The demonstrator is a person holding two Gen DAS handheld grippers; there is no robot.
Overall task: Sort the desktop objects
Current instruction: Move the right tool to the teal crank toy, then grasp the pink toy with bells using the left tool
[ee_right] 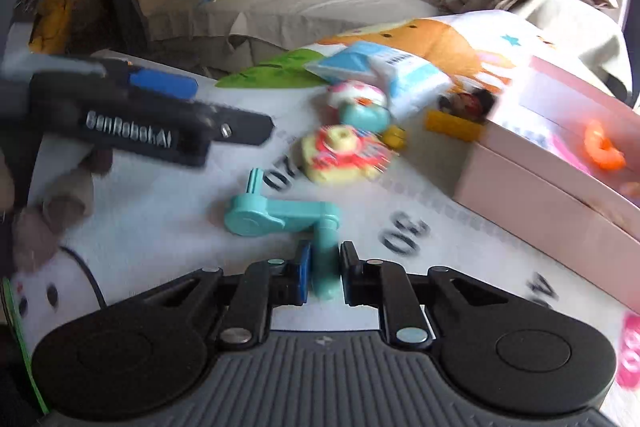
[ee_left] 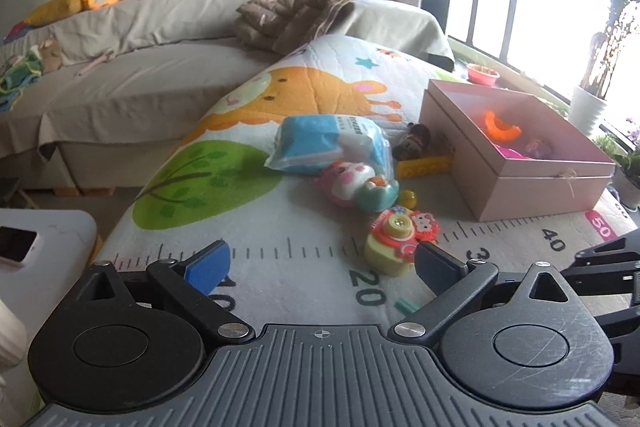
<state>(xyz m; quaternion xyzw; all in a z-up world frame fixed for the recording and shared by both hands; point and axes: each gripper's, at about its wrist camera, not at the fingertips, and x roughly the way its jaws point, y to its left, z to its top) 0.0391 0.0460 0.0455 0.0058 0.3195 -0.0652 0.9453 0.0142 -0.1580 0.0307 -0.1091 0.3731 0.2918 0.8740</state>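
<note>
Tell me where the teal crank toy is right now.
In the right wrist view the teal crank toy lies low centre on the printed mat, one end between the right claw's pads, before the toy camera.

A cartoon play mat (ee_left: pixel 280 251) with a printed ruler carries a pink box (ee_left: pixel 516 163) at three o'clock, beside it a yellow brick (ee_left: pixel 426 163), blue tissue pack (ee_left: pixel 328 139), toy camera (ee_left: pixel 400 241) and teal crank (ee_right: pixel 280 217).
</note>
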